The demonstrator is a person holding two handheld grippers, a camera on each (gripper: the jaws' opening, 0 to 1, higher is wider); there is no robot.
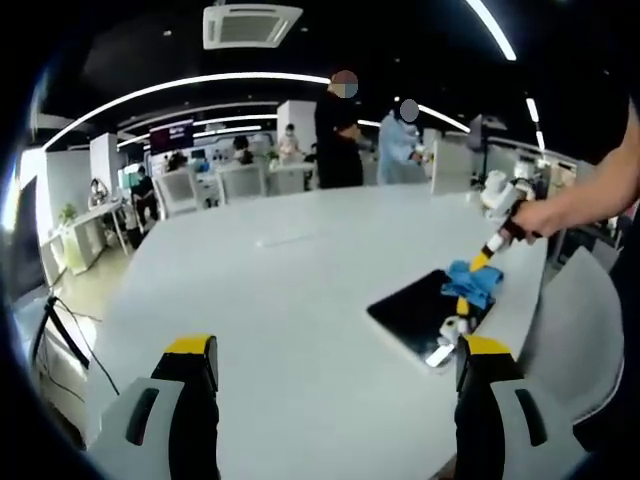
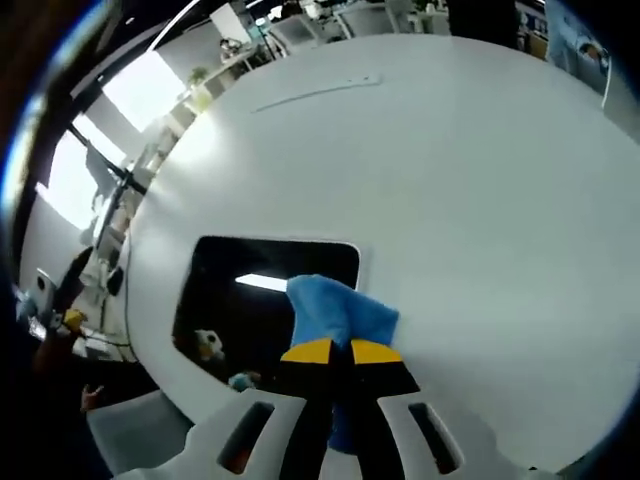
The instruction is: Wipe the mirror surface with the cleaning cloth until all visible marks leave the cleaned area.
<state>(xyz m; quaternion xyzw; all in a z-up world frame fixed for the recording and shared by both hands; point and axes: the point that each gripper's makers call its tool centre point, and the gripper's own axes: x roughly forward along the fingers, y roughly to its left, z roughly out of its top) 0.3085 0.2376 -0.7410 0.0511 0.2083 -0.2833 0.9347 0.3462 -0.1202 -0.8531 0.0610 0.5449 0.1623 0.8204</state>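
Table (image 1: 280, 290) open; mirror (image 1: 415, 312), cloth (image 1: 474, 281) at edge.

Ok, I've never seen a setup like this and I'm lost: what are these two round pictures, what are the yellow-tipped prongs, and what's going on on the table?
There is no robot arm here. A person holds a pair of tongs in each hand, and a fisheye camera rides on each, looking along its prongs. In the left gripper view, the left tongs stand open over the white table, holding nothing. Farther right you see the person's hand working the right tongs. In the right gripper view, those right tongs are shut on a blue cleaning cloth, pressed on the dark mirror lying flat on the table. Other people stand in the background.
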